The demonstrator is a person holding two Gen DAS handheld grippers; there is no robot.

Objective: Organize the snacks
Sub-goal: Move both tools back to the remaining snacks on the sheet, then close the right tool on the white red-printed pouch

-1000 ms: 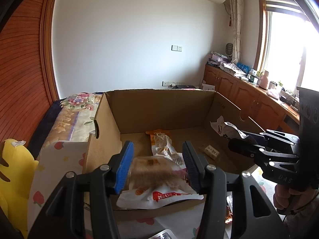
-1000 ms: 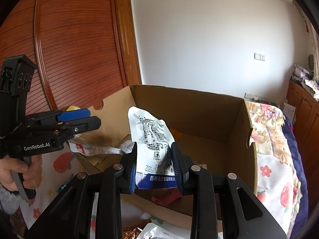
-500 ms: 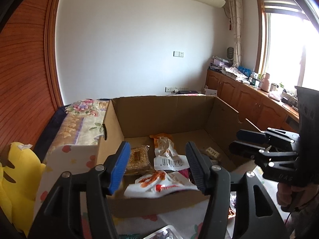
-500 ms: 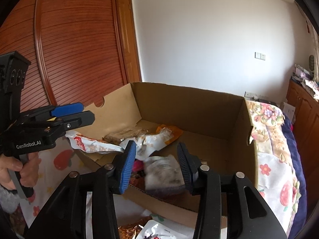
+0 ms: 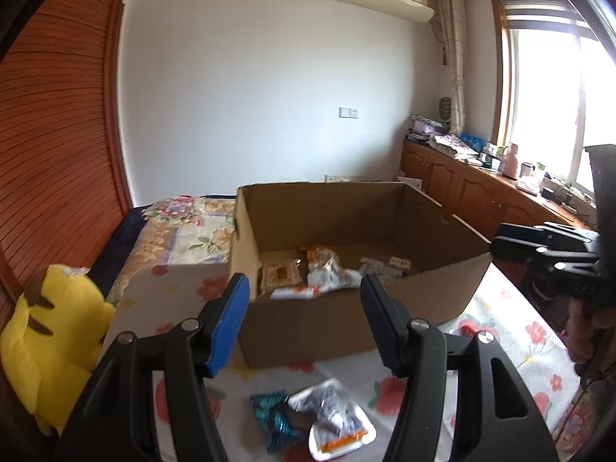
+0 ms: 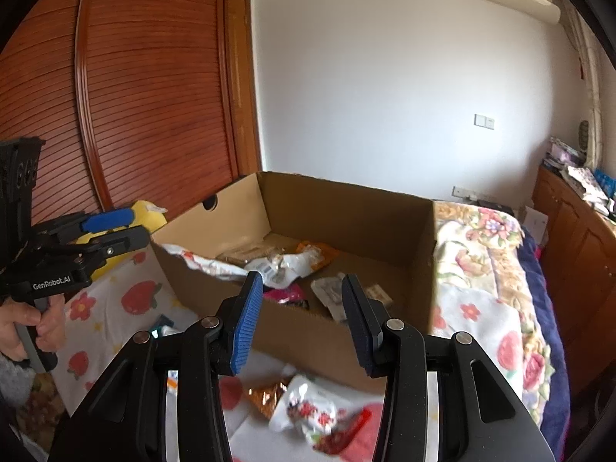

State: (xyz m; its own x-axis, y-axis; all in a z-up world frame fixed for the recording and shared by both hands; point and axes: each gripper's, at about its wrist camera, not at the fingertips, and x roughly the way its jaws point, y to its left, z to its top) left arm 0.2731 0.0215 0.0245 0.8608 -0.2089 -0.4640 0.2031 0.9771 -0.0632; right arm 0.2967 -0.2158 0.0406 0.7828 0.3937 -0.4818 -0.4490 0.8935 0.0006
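An open cardboard box (image 5: 319, 319) (image 6: 358, 208) stands on the flowered bedsheet and holds several snack packets (image 5: 327, 273) (image 6: 285, 265). My left gripper (image 5: 304, 308) is open and empty, in front of the box's near wall. My right gripper (image 6: 302, 308) is open and empty, just short of the box's near rim. Loose snacks lie on the sheet before the box: a teal packet (image 5: 275, 419) and a white packet (image 5: 331, 419) in the left wrist view, an orange foil packet (image 6: 269, 396) and a white-and-red packet (image 6: 312, 415) in the right wrist view.
A yellow plush toy (image 5: 50, 338) sits at the left by the wooden wardrobe (image 6: 115, 96). A floral quilt (image 6: 489, 254) lies behind and beside the box. Wooden cabinets (image 5: 473, 192) with clutter run under the window at the right.
Both grippers opened and dropped their packets into the box: the left its brown-and-white packet, the right its white printed packet. Both then pulled back from the box, showing the loose snacks on the sheet.
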